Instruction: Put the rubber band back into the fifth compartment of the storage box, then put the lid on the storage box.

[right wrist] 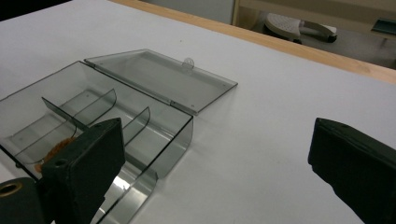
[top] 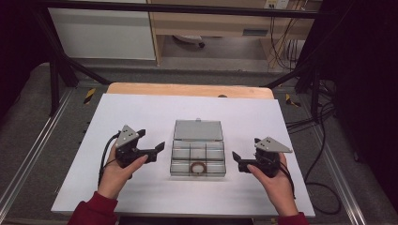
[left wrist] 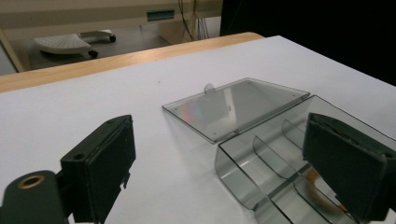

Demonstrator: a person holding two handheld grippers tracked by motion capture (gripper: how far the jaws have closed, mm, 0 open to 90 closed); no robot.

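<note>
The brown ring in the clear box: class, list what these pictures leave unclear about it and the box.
- Brown ring: too small in the high view to tell its material.
- Left gripper view: the left tongs' right jaw covers most of the ring; the bottom edge cuts off the box.
- Right gripper view: the right tongs' left jaw hides most of the ring.

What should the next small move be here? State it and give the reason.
Probably swing the lid forward to shut the clear box. The lid lies flat open behind it, a brown ring already sits in the near middle compartment, and the left gripper and right gripper flank the box, both open and empty.
</note>
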